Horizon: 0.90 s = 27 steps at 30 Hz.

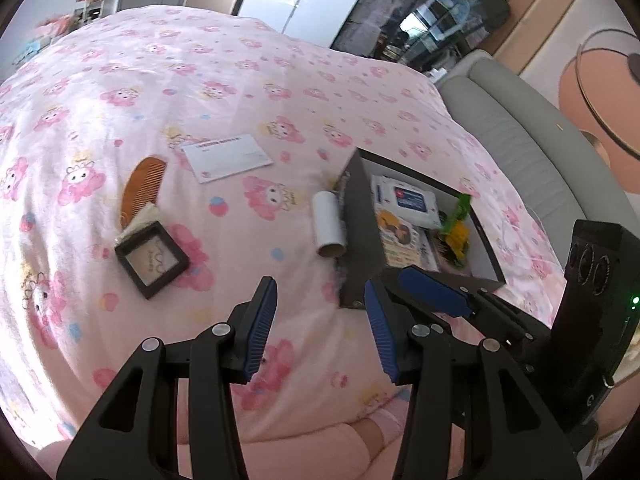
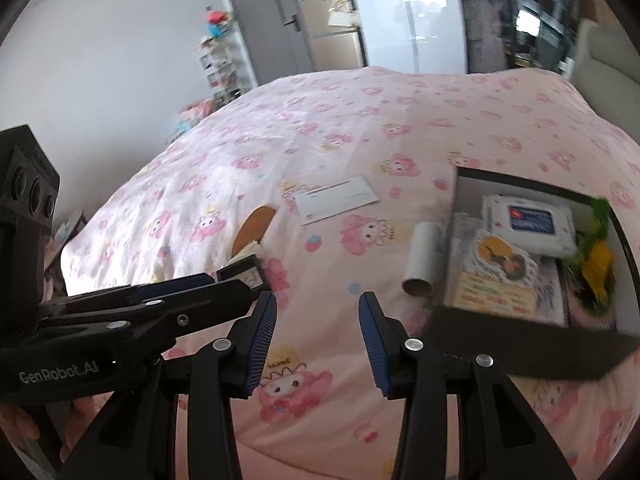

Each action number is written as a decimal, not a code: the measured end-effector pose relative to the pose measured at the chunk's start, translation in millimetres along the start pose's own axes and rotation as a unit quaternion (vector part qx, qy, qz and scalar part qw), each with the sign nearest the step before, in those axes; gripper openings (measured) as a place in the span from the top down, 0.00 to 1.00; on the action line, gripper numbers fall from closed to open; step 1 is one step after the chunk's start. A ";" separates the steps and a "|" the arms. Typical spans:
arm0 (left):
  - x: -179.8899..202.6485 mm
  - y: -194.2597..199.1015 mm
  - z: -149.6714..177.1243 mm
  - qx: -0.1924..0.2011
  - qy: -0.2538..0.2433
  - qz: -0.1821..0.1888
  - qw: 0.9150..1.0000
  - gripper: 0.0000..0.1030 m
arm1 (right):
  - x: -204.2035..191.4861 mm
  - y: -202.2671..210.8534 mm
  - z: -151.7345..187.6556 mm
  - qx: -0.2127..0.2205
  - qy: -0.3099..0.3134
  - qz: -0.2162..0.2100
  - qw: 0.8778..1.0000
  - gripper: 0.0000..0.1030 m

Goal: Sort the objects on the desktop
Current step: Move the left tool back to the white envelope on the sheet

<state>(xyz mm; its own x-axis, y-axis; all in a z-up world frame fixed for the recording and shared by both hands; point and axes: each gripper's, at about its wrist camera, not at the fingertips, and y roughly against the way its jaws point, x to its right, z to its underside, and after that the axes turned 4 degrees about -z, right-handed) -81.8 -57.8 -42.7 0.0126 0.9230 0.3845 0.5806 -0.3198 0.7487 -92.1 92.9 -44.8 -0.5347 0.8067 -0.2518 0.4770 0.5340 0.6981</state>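
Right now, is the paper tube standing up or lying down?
Lying down. The cardboard tube rests on its side on the bedsheet beside the box.

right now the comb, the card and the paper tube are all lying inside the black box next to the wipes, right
Not quite. The comb, card and tube lie on the bedspread, outside the box; the tube sits just beside its wall. The wipes are indeed inside the box. The left wrist view shows it.

soft cloth bedspread (image 1: 240, 80) — matt cardboard tube (image 1: 329, 224).
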 end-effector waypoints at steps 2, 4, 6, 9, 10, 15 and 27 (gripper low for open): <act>-7.2 -8.9 -8.5 -0.002 0.010 0.001 1.000 0.55 | 0.9 -11.0 -10.3 -0.010 0.015 0.003 1.000 0.62; -12.8 -19.2 -18.8 -0.003 0.017 0.001 1.000 0.55 | 3.6 -21.4 -19.8 -0.018 0.024 0.008 1.000 0.62; -16.1 -29.4 -28.2 -0.004 0.022 -0.001 1.000 0.55 | 8.2 -31.1 -28.5 -0.023 0.028 0.016 0.999 0.62; -23.7 -51.9 -46.0 -0.013 0.029 -0.003 0.999 0.55 | 19.4 -50.7 -41.7 -0.037 0.019 0.024 0.999 0.62; -25.5 -58.0 -49.9 -0.015 0.031 -0.004 0.999 0.55 | 24.7 -58.7 -45.9 -0.044 0.014 0.024 0.999 0.62; -49.5 -96.7 -79.8 -0.037 0.079 -0.005 0.996 0.55 | 48.9 -98.9 -69.0 -0.076 -0.033 0.017 0.996 0.62; -156.2 -189.2 -117.1 -0.060 0.234 -0.040 0.969 0.56 | 98.8 -232.1 -124.9 -0.142 -0.105 0.053 0.983 0.62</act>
<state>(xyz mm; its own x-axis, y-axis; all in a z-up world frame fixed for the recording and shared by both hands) -288.9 -166.6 -181.2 -0.4163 0.7568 0.5038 0.4646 -0.2992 0.8334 -342.7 17.0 -147.9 -0.3215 0.9048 -0.2792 0.2929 0.3755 0.8794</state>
